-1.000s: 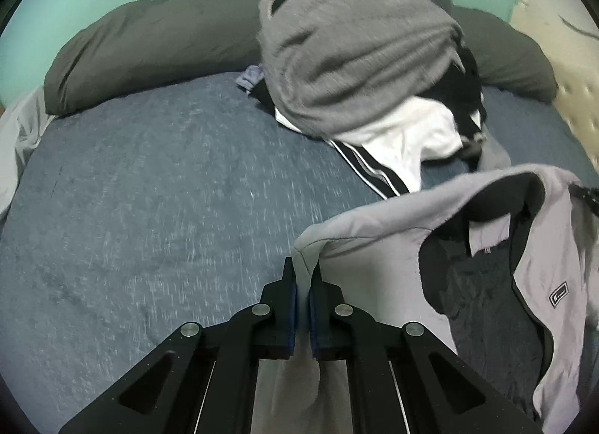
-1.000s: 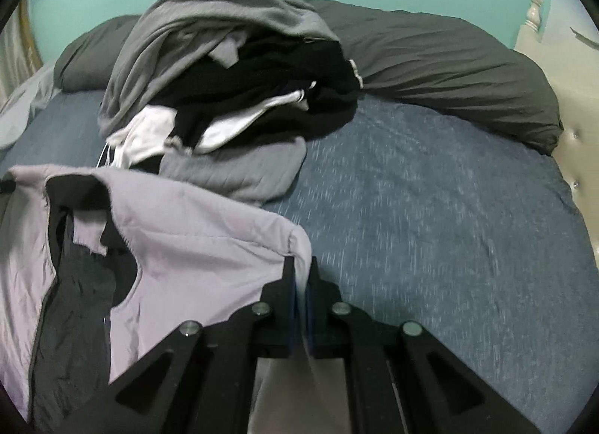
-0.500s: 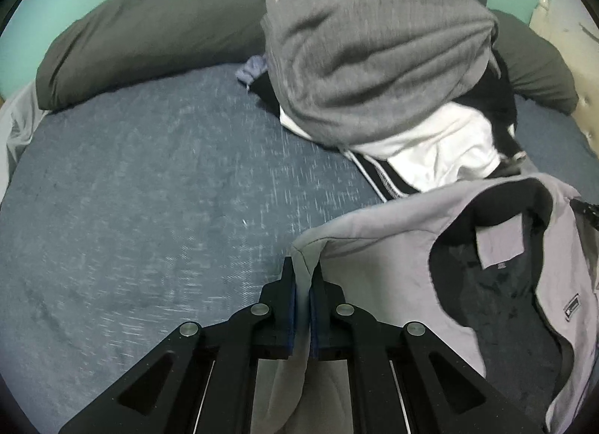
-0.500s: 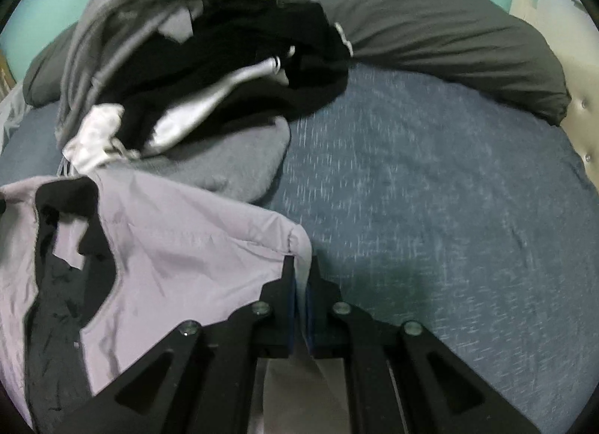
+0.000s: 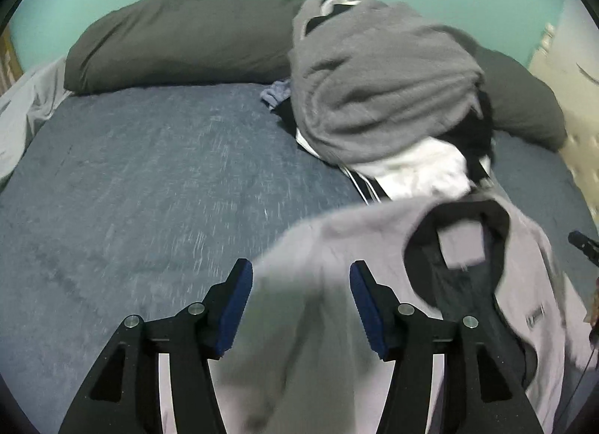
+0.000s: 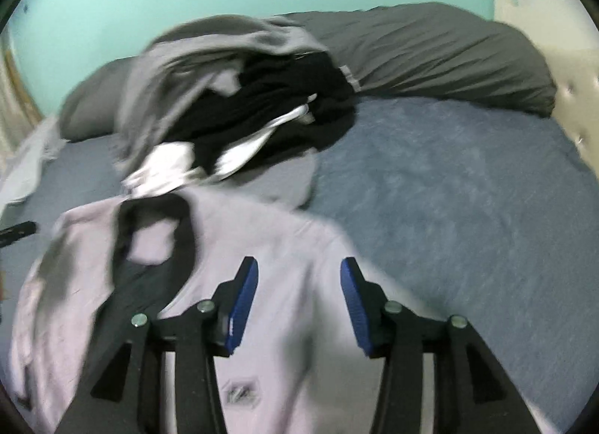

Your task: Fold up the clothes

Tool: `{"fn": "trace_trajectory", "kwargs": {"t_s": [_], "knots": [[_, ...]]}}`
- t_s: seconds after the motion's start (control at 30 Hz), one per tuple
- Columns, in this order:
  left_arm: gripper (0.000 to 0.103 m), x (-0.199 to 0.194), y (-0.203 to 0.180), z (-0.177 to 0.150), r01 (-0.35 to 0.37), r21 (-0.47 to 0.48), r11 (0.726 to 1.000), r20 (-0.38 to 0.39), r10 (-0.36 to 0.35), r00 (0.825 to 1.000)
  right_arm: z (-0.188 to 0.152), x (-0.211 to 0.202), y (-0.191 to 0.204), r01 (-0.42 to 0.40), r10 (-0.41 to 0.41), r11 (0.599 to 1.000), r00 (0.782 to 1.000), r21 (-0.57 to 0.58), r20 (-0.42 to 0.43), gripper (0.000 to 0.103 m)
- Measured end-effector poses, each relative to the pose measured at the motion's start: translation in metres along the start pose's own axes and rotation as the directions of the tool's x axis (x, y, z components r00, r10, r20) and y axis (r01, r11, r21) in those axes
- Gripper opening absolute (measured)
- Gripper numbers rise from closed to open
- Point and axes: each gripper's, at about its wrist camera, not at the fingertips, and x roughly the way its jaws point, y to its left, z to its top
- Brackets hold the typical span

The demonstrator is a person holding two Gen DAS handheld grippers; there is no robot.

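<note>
The jacket (image 5: 337, 246) is lying on the bed (image 5: 149, 179), at 6 o'clock from the clothes pile (image 5: 378, 85); the left gripper (image 5: 301, 306) and right gripper (image 6: 299, 303) are gaping wide, pinching nothing; the spreading step seems done, and next is probably regripping a side to fold.

left wrist: low, close, faces pillow (image 5: 179, 37) | right wrist: same | shared: jacket (image 5: 359, 231)
</note>
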Motion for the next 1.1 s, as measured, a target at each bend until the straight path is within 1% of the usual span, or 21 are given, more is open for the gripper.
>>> {"fn": "trace_trajectory", "kwargs": {"t_s": [0.1,0.2,0.3,0.43,0.47,0.57,0.67,0.73,0.83,0.93,1.03,1.1], "knots": [[0.058,-0.027,0.0,-0.032,0.039,0.006,0.999,-0.021,-0.039,0.999,-0.035,-0.023,0.014,-0.077,0.078,0.997,0.996,0.027,-0.035,0.047],[0.059,-0.047,0.005,-0.061,0.059,0.005,0.998,-0.039,-0.059,0.998,-0.069,-0.041,0.033,-0.137,0.14,0.99,0.987,0.036,-0.074,0.048],[0.059,-0.069,0.007,-0.091,0.076,0.002,0.997,-0.036,-0.076,0.996,-0.093,-0.05,0.056,-0.191,0.192,0.981,0.975,0.021,-0.114,0.048],[0.06,-0.091,0.006,-0.129,0.093,-0.037,0.995,-0.029,-0.094,0.995,-0.119,-0.06,0.087,-0.252,0.252,0.967,0.957,0.019,-0.146,0.049],[0.062,-0.096,0.006,-0.137,0.095,-0.044,0.994,-0.025,-0.096,0.995,-0.126,-0.061,0.097,-0.277,0.279,0.96,0.948,0.035,-0.154,0.05],[0.064,-0.106,0.006,-0.161,0.106,-0.06,0.993,-0.011,-0.107,0.994,-0.144,-0.058,0.114,-0.323,0.332,0.943,0.927,0.083,-0.171,0.051],[0.065,-0.11,0.014,-0.185,0.115,-0.098,0.988,-0.011,-0.117,0.993,-0.163,-0.045,0.14,-0.356,0.375,0.926,0.904,0.125,-0.207,0.051],[0.065,-0.111,0.02,-0.199,0.11,-0.115,0.987,-0.004,-0.111,0.994,-0.172,-0.038,0.155,-0.368,0.388,0.921,0.893,0.13,-0.226,0.051],[0.066,-0.114,0.028,-0.216,0.097,-0.138,0.986,0.012,-0.097,0.995,-0.181,-0.028,0.18,-0.392,0.416,0.909,0.875,0.143,-0.247,0.051],[0.066,-0.118,0.036,-0.234,0.115,-0.177,0.977,0.027,-0.112,0.993,-0.185,-0.02,0.205,-0.417,0.441,0.897,0.861,0.146,-0.254,0.052],[0.071,-0.123,0.042,-0.248,0.12,-0.19,0.974,0.045,-0.113,0.993,-0.191,-0.013,0.225,-0.438,0.466,0.885,0.842,0.159,-0.271,0.052],[0.074,-0.125,0.042,-0.255,0.111,-0.172,0.979,0.046,-0.105,0.993,-0.196,-0.006,0.241,-0.451,0.48,0.877,0.829,0.165,-0.285,0.052]]}}
